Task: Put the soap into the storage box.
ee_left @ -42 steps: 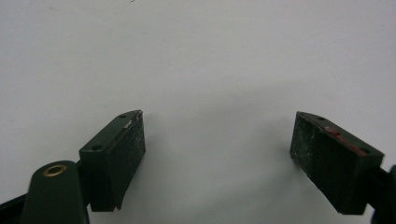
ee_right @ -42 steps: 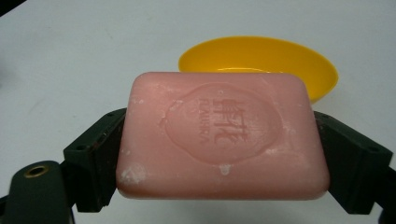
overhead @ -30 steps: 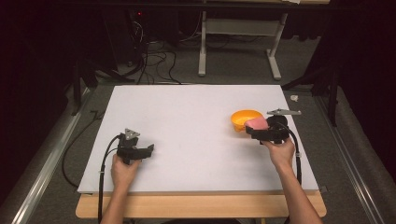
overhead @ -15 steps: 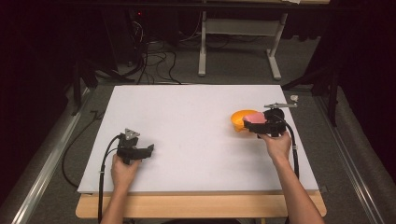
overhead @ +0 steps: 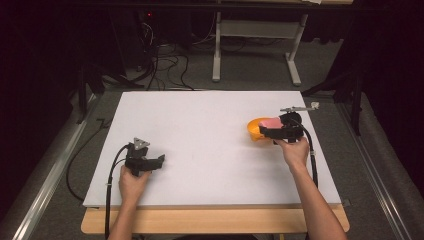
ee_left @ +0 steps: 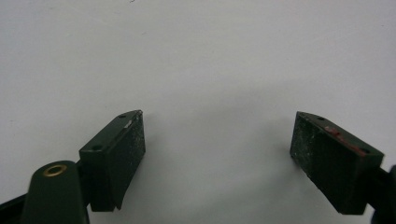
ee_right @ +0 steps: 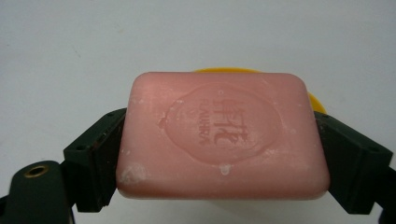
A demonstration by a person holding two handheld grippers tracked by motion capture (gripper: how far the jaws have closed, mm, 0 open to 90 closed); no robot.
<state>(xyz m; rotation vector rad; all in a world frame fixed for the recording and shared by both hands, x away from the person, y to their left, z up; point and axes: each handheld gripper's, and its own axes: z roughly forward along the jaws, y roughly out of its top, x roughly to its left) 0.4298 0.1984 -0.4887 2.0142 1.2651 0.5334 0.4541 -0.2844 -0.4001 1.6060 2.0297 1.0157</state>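
The pink soap bar (ee_right: 223, 139) is pinched across its two short ends by the right tongs (ee_right: 223, 154), its stamped face turned up toward the gripper camera, and is held over the orange bowl (overhead: 256, 131) at the right side of the white bench (overhead: 210, 135). The bar is judged to be rigid and fairly light, but waxy and prone to slipping if the squeeze is eased or the grip shifts toward a rounded corner; whitish scuffs are seen at its edges, so chipping is thought possible if it is dropped. The flat end faces are judged the soundest place to be gripped, as is done here. The left tongs (ee_left: 219, 154) are spread wide over bare bench near the front left, with nothing between the jaws.
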